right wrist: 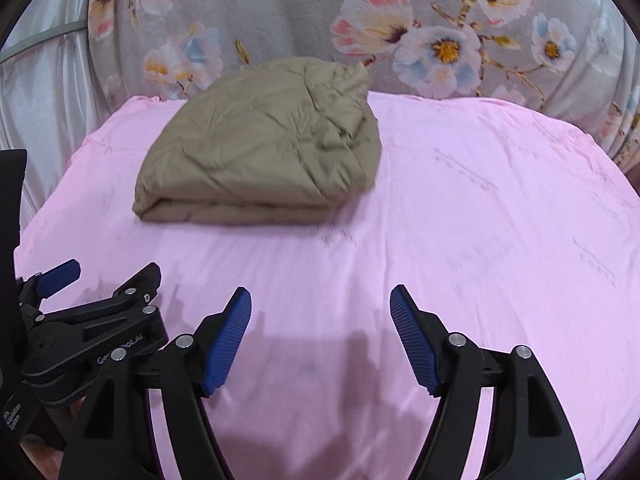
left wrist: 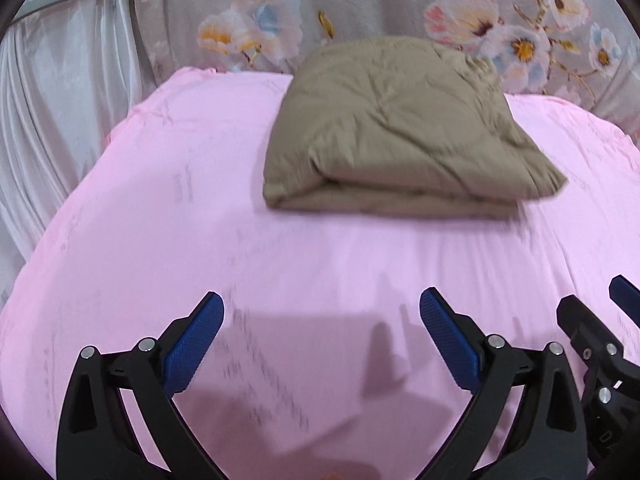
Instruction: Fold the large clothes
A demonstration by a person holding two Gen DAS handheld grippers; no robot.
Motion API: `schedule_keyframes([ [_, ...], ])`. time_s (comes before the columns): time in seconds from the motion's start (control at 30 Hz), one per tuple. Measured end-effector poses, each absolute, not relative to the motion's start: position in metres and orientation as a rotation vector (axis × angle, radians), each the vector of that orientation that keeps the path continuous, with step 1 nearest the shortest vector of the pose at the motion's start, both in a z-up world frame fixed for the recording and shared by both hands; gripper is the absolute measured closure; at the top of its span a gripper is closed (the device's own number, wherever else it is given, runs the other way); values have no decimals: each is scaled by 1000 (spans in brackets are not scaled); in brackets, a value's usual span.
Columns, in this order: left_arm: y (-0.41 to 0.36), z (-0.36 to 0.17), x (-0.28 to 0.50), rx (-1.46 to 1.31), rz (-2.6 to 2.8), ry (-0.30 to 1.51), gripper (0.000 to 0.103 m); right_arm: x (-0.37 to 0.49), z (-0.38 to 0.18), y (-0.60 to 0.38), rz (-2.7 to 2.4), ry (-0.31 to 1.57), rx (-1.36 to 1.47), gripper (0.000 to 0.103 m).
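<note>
From the left wrist, the left gripper hung released and empty at six o'clock, with the folded khaki quilted garment lying well apart at twelve on the pink bedsheet.

From the right wrist, the right gripper was likewise released and empty, the garment at eleven. The puffy top layer might spring open if left unpressed.

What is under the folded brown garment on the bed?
The folded brown garment lies on the pink sheet. Sheet shows all around it; the part directly beneath is covered, so anything there cannot be seen.
</note>
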State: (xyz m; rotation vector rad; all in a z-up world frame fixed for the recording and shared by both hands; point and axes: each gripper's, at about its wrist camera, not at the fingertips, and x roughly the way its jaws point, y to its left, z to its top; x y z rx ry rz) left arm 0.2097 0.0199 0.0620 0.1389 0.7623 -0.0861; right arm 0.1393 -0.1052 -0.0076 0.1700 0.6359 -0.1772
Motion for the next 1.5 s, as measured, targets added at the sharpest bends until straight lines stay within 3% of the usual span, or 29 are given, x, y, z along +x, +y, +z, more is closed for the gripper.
schedule_keyframes([
  [0.37, 18, 59, 156, 171, -62, 742, 7, 94, -22, -106, -196, 649, 219, 25],
  [0.43, 18, 60, 152, 176, -48, 728, 7, 92, -23, -104, -238, 659, 196, 19],
  [0.6, 20, 60, 152, 163, -49, 730, 7, 82, -18, -95, -246, 603, 150, 18],
  [1.5, 18, 60, 147, 183, 3, 709, 8, 93, -24, -101, -241, 664, 168, 18],
])
